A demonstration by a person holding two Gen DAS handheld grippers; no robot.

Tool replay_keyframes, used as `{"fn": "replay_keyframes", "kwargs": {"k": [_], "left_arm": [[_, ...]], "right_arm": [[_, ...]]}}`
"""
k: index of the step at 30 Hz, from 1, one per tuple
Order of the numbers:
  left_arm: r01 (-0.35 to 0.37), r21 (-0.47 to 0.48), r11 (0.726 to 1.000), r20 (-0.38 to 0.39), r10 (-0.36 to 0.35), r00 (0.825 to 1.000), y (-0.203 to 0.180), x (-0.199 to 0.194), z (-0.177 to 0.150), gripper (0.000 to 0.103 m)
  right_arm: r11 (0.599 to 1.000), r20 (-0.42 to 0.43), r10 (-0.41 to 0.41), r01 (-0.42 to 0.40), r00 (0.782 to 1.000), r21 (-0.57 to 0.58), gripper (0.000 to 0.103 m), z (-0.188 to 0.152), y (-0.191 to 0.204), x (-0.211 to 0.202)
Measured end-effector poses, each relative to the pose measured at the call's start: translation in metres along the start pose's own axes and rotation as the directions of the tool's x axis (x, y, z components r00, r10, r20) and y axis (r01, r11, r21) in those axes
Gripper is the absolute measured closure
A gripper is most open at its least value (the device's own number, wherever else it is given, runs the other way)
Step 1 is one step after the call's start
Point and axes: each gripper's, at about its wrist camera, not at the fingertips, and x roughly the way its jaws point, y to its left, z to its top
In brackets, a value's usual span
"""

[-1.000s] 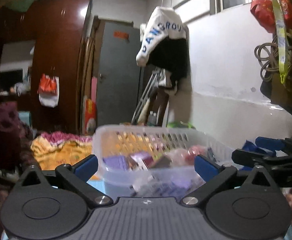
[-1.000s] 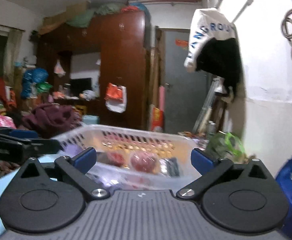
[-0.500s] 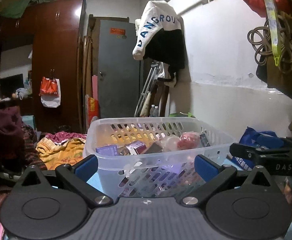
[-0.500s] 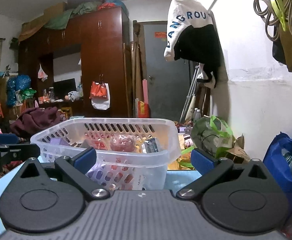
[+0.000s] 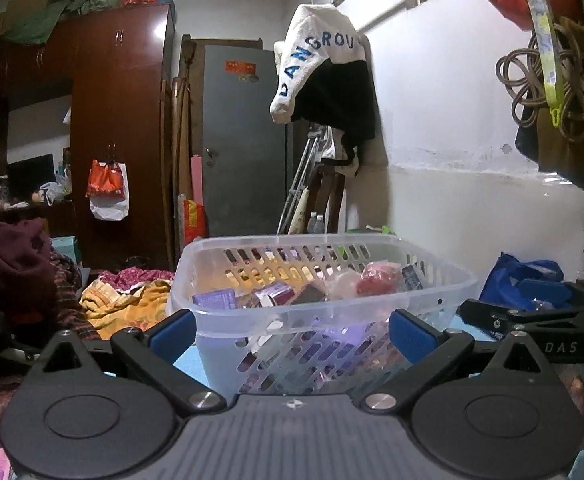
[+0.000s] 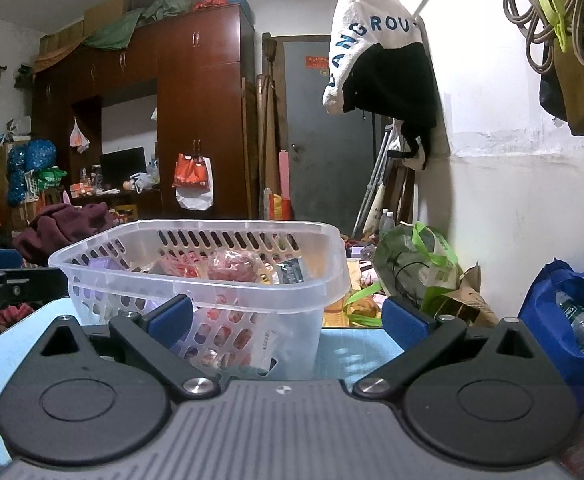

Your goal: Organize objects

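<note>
A clear plastic basket [image 5: 431, 280] stands on the light blue table [image 6: 355, 350] and holds purple boxes [image 5: 216, 299], a red packet [image 5: 379, 278] and other small packs. It also shows in the right wrist view [image 6: 331, 276]. My left gripper [image 5: 290, 334] is open and empty, low at table height, just in front of the basket. My right gripper [image 6: 288, 318] is open and empty, also low, before the basket's right part. The right gripper shows at the right edge of the left wrist view [image 5: 531, 316].
A blue bag [image 6: 571, 320] with a water bottle stands right of the table. A green bag [image 6: 415, 264] lies behind the basket. A white wall [image 5: 471, 160] runs along the right. Piled clothes [image 5: 12, 272] lie to the left. A dark wardrobe [image 6: 204, 120] stands at the back.
Both grippers have dropped lower to table height, so the basket now shows from the side and sharp. Both stay open and empty.
</note>
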Motion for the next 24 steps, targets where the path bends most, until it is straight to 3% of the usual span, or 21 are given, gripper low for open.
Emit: {"fn": "replay_keyframes", "kwargs": {"k": [2, 8, 15, 24], "left_arm": [[-0.027, -0.001, 1.000, 0.005, 0.027, 1.000, 0.001, -0.001, 0.000, 0.000], [-0.020, -0.027, 0.999, -0.011, 0.019, 1.000, 0.009, 0.002, -0.001, 0.000], [-0.073, 0.014, 0.997, -0.027, 0.073, 0.997, 0.004, 0.002, -0.003, 0.000], [-0.060, -0.005, 0.998, -0.031, 0.059, 0.998, 0.006, 0.000, -0.005, 0.000]], "right_arm": [[1.000, -0.002, 0.003, -0.003, 1.000, 0.003, 0.000, 0.000, -0.001, 0.000], [1.000, 0.005, 0.009, -0.009, 1.000, 0.008, 0.000, -0.003, -0.003, -0.002], [1.000, 0.005, 0.011, -0.011, 1.000, -0.012, 0.000, -0.009, 0.001, -0.004], [1.000, 0.009, 0.017, -0.017, 1.000, -0.021, 0.000, -0.012, 0.002, -0.007]]}}
